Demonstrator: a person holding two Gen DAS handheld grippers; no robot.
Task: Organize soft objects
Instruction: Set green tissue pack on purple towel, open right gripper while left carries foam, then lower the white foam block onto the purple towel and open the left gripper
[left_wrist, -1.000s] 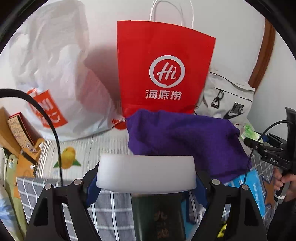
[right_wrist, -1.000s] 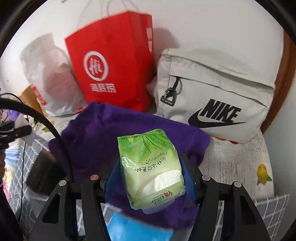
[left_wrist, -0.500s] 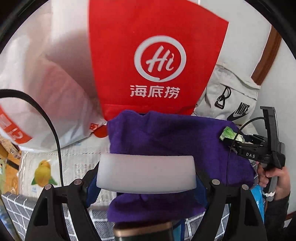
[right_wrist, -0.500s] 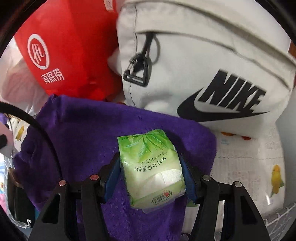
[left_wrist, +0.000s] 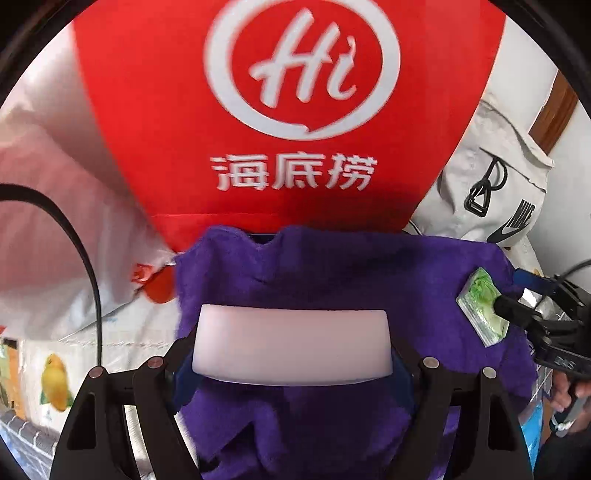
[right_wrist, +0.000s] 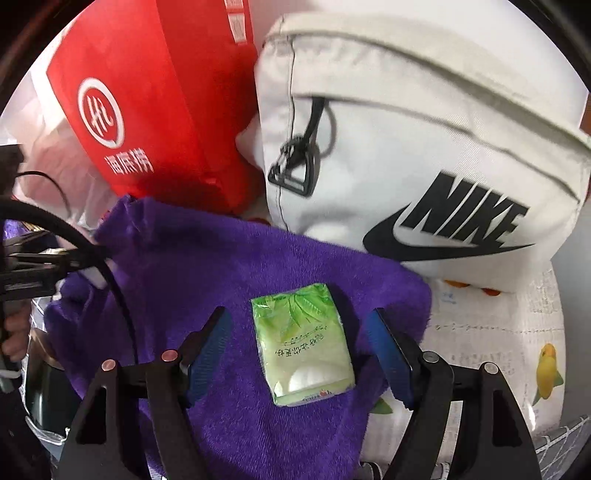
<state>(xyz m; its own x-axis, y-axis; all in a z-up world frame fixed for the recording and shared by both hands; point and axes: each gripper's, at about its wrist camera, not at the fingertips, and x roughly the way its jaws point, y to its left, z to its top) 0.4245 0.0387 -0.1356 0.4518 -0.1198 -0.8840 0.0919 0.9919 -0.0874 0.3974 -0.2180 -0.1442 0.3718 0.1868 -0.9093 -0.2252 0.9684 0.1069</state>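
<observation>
A person working a hand-held tool in each hand sorts soft things onto a purple towel (right_wrist: 229, 280) spread in front of a row of bags. The right tool (right_wrist: 301, 354) stands wide, its blue pads on either side of a green tissue pack (right_wrist: 304, 343) that lies flat on the towel, touching neither pad. The left tool (left_wrist: 291, 345) is clamped on a white foam block (left_wrist: 291, 341), held over the towel's near half; whether the block touches the cloth cannot be told.

The step in hand looks to be setting the block down beside the pack. It would go best if the left tool lowers until the foam rests on the towel before the pads part, since a light block can tip or cling to a pad. The right tool should draw straight back so a pad does not drag the pack or ruck the cloth.

Behind the towel stand a red paper bag (left_wrist: 280, 122), a pale Nike bag (right_wrist: 424, 155) with its zip shut, and a white plastic bag (left_wrist: 55, 221) to the left. What any of them holds is not visible; nothing soft is seen inside one.
</observation>
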